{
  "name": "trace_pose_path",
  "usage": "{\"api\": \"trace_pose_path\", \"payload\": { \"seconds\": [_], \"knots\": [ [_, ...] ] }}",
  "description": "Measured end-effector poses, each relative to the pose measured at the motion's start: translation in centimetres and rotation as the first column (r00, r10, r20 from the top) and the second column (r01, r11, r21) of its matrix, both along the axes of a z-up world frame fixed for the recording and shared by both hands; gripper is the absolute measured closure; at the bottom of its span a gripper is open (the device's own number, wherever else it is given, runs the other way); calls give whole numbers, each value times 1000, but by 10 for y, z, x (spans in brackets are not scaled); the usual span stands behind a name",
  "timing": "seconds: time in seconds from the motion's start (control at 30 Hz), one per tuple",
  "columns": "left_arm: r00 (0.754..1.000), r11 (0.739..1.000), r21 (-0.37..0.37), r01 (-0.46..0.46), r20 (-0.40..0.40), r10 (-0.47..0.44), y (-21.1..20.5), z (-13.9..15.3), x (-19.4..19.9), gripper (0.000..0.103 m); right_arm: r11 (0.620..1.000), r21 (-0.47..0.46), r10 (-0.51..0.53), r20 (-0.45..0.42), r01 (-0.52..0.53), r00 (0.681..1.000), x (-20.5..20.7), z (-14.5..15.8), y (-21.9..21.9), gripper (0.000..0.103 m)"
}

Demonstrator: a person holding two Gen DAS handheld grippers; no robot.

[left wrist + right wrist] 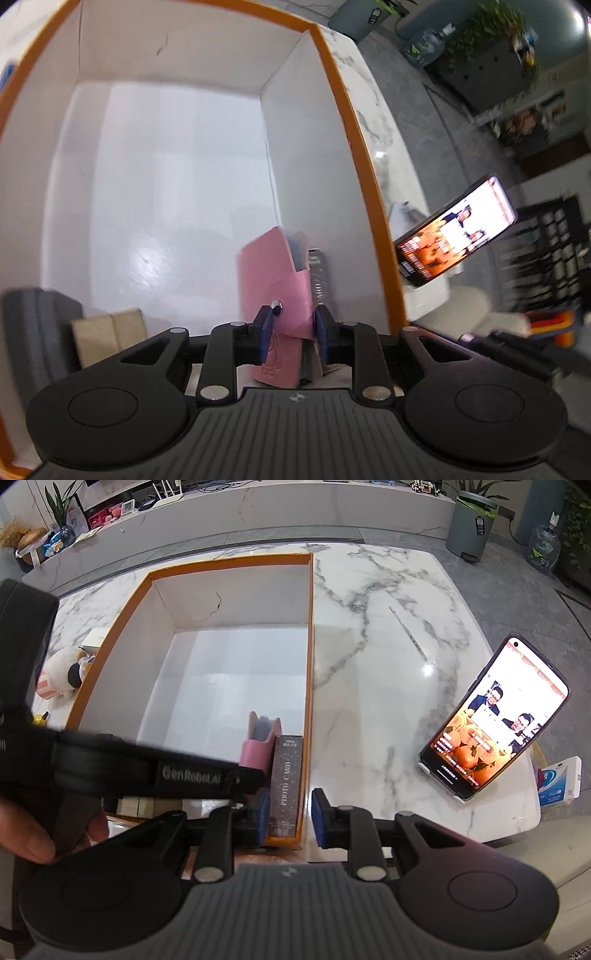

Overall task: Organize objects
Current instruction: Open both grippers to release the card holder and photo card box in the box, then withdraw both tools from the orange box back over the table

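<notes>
Pink wallet (273, 291) is seen upright in the box (364, 177), near its right wall, just left of the dark card pack (285, 786) that stands against that wall. Left gripper (291, 332) is set around the wallet; its blue pads appear to touch the wallet's sides, though whether they press or have slackened cannot be told. No earlier view is at hand. Right gripper (288, 814) is held partly spread astride the box's right wall, its left pad inside beside the card pack, its right pad outside over the marble table (369, 701); nothing is seen pinched.

Judged step: wallet being set down beside the card pack. For a clean release, the jaws should be opened evenly and lifted straight up, so the wallet is not tipped. The right gripper is best kept steady at the wall.

A phone (495, 716) stands outside the box, right of it.
</notes>
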State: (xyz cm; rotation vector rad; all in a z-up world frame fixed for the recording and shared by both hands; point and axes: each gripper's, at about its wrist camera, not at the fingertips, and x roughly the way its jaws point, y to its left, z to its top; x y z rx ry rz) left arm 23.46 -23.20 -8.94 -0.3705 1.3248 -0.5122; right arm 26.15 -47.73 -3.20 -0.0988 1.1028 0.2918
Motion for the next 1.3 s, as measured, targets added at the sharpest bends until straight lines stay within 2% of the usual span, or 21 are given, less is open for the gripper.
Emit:
{"api": "trace_pose_path", "payload": {
  "seconds": [0.1, 0.17, 0.4, 0.57, 0.73, 0.83, 0.97, 1.1, 1.2, 1.3],
  "knots": [
    [999, 999, -42, -24, -22, 23, 5, -2, 1, 62, 1000, 3, -2, -2, 2, 1000, -1, 0, -1, 77],
    [999, 998, -55, -29, -29, 28, 6, -2, 2, 58, 1000, 2, -2, -2, 2, 1000, -1, 0, -1, 77],
    [1000, 999, -35, -31, 1, 31, 7, 4, 0, 56, 1000, 0, 4, 7, -4, 1000, -3, 4, -1, 77],
    [995, 1000, -21, -11, 95, 13, 14, 28, -11, 56, 1000, 5, 0, 39, -1, 999, -10, 16, 1, 76],
    [967, 1000, -25, 5, 253, 2, 43, 67, -36, 53, 997, 60, 40, 150, -50, 988, -31, 42, 15, 76],
    [952, 1000, -17, 1, 307, 5, 74, 84, -50, 52, 987, 119, 79, 213, -106, 974, -46, 54, 32, 75],
    [934, 998, 38, -55, 355, 38, 123, 97, -66, 52, 958, 217, 138, 234, -190, 962, -61, 60, 67, 75],
    [917, 979, 160, -125, 396, 53, 171, 97, -80, 52, 929, 276, 187, 226, -247, 956, -71, 54, 112, 75],
    [917, 955, 246, -166, 394, 58, 204, 87, -87, 52, 915, 301, 214, 200, -268, 956, -76, 41, 143, 75],
    [927, 930, 322, -178, 371, 49, 229, 69, -89, 49, 911, 300, 238, 179, -284, 955, -81, 25, 172, 75]
  ]
}}
